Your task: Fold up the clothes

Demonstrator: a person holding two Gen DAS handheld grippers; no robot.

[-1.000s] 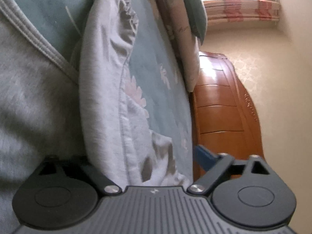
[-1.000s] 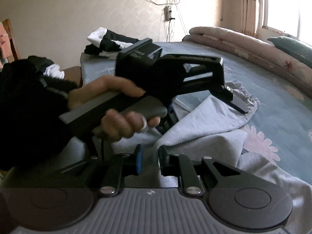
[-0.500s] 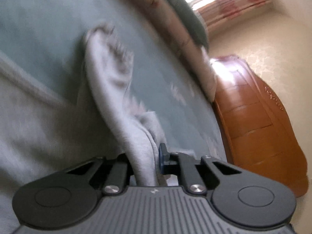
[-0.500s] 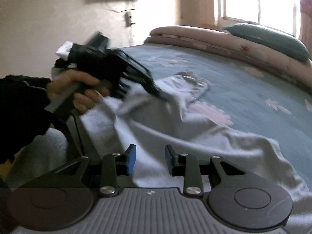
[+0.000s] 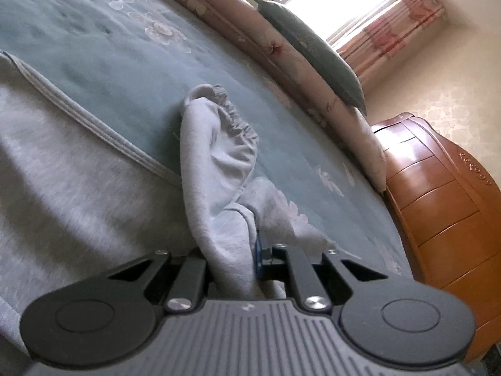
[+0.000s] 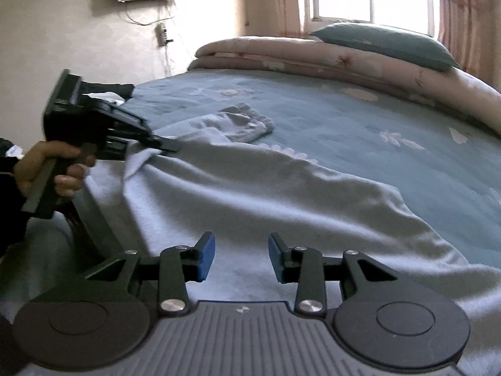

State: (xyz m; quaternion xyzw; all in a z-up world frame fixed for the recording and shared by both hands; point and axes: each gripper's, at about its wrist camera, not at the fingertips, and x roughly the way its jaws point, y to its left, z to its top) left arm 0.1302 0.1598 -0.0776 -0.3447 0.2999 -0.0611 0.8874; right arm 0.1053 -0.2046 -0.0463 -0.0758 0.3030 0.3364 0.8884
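A light grey sweatshirt (image 6: pixel 266 194) lies spread over the blue-green bedspread (image 6: pixel 360 125). Its sleeve (image 5: pixel 216 169) with a gathered cuff (image 5: pixel 231 116) runs away from my left gripper (image 5: pixel 250 250), which is shut on the sleeve's cloth. From the right wrist view, that left gripper (image 6: pixel 169 145) sits at the left in a person's hand (image 6: pixel 53 169), pinching the sleeve and lifting it off the bed. My right gripper (image 6: pixel 241 258) hovers over the sweatshirt's body near the front, its jaws opening with nothing between the blue pads.
A rolled floral quilt (image 6: pixel 344 59) and a teal pillow (image 6: pixel 385 42) lie along the far side of the bed under the window. A wooden headboard (image 5: pixel 438 203) stands at the right in the left wrist view. Dark clothes (image 6: pixel 109 91) lie at the far left corner.
My left gripper went from open beside the sleeve to shut on it and rose. The right gripper drew apart from the left hand, swung right over the sweatshirt, and its jaws widened.
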